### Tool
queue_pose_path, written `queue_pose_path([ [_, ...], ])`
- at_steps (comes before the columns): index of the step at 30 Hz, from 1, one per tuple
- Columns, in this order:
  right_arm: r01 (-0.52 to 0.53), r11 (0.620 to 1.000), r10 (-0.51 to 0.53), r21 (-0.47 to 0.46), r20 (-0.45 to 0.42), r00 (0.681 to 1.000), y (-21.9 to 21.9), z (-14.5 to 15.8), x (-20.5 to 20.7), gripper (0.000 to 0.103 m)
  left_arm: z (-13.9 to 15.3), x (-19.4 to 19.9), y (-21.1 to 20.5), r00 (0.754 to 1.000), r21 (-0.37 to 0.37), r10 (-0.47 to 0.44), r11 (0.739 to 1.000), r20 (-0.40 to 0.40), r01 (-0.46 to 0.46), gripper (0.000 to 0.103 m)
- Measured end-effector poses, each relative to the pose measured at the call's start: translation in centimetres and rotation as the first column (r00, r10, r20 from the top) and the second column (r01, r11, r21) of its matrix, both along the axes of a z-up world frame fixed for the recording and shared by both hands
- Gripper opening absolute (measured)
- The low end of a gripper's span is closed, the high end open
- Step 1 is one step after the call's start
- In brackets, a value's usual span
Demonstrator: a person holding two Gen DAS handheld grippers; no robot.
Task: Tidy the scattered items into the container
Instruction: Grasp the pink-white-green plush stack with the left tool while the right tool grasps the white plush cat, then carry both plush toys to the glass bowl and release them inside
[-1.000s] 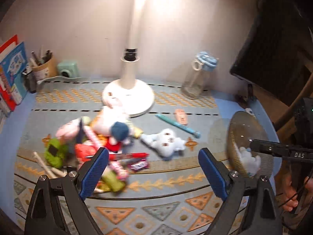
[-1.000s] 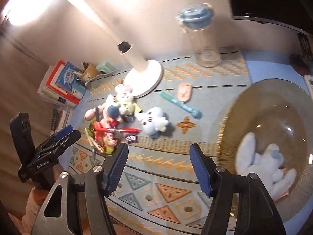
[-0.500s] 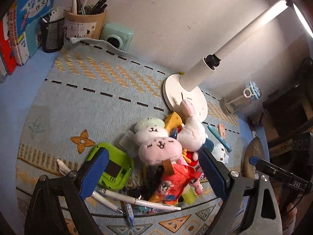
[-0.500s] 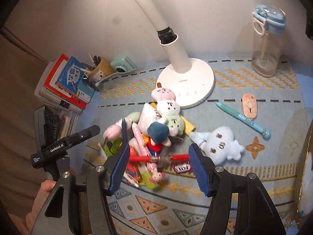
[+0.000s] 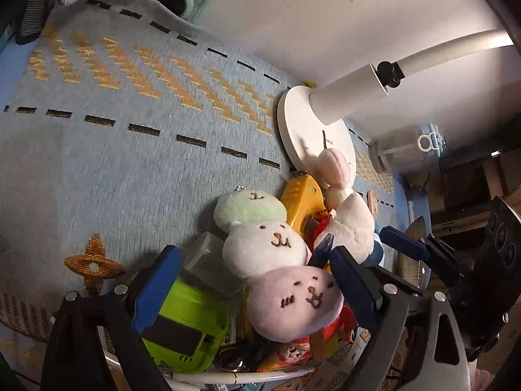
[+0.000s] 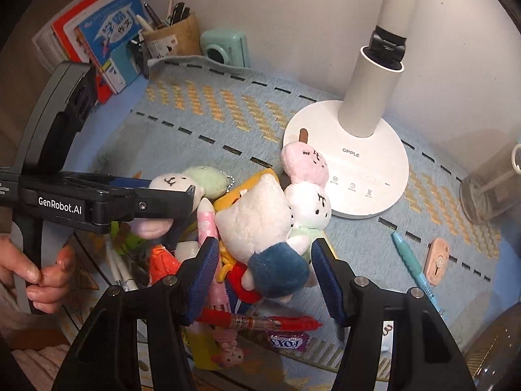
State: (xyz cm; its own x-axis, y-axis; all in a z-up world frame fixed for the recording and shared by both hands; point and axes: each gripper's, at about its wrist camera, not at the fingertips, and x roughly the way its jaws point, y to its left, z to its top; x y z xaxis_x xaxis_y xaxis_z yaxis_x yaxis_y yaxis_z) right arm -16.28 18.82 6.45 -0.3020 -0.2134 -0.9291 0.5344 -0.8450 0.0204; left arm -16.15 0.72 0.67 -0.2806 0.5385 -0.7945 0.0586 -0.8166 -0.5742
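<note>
wall [image 6: 293, 16]: plain white, seen behind tabletop | tabletop [image 6: 127, 97]: blue, covered by woven mat [image 5: 130, 163] | lamp [image 6: 355, 163]: white, placed at rear edge | books [image 6: 97, 32]: stacked in rear corner

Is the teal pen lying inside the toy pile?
No, the teal pen lies apart on the mat, right of the toy pile.

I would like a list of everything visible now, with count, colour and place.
lamp: 1, white, by wall
plush toys: several, pink, white, green, blue, piled mid-mat
red pen: 1, front of pile
teal pen: 1, right of pile
candy: 1, purple, below red pen
green gadget: 1, left of pile
bottle: 1, clear, far right
books: several, back left
left gripper: open, over pink plush
right gripper: open, jaws just narrowing, around blue-capped plush
</note>
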Motion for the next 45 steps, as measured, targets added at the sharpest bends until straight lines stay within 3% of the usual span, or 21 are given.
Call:
queue_pose_path([
  [2,-0.019,0.999,0.019,0.031,0.0,1.0,-0.5,-0.8,-0.1,0.06,-0.3,-0.2,0.9,1.0,-0.034,-0.011,0.999,-0.001,0.011,0.089],
  [7,-0.033,0.998,0.035,0.05,-0.034,0.999,-1.1,-1.4,0.1,0.049,-0.8,-0.4,2.3,1.0,-0.023,-0.017,1.0,-0.012,0.016,0.064],
  [11,0.022,1.0,-0.022,-0.012,-0.018,1.0,-0.3,-0.7,-0.1,0.046,0.3,-0.2,1.9,0.999,-0.025,-0.005,1.0,-0.054,0.003,0.051],
  [14,0.072,0.995,-0.072,-0.076,-0.002,0.997,0.9,0.1,0.1,0.046,1.4,0.1,0.7,0.996,0.042,0.017,0.999,-0.087,-0.013,0.05],
  [16,0.088,0.991,-0.088,-0.104,0.006,0.996,1.5,0.5,0.3,0.046,1.8,0.2,0.1,0.995,0.033,0.026,0.999,-0.095,-0.023,0.05],
  [23,0.123,0.986,-0.122,-0.111,0.016,0.992,1.9,0.5,1.2,0.046,-0.9,-0.4,-1.1,0.997,0.09,0.077,0.993,-0.013,-0.076,0.049],
  [25,0.134,0.985,-0.134,-0.109,0.007,0.991,1.8,0.4,1.1,0.046,-1.9,-0.4,-1.3,0.995,0.093,0.101,0.99,0.02,-0.103,0.038],
  [30,0.161,0.976,-0.161,-0.145,0.015,0.987,1.7,0.7,0.9,0.044,-1.7,-0.4,-1.0,0.994,0.077,0.105,0.991,0.007,-0.105,0.036],
  [40,0.252,0.922,-0.273,-0.294,-0.035,0.961,6.1,6.7,2.8,0.044,4.9,1.3,-2.7,0.978,0.119,0.15,0.984,-0.144,-0.134,0.035],
  [45,0.305,0.895,-0.337,-0.326,-0.046,0.94,9.9,8.5,4.9,0.044,8.8,2.0,-0.3,0.969,0.142,0.126,0.985,-0.212,-0.097,0.035],
])
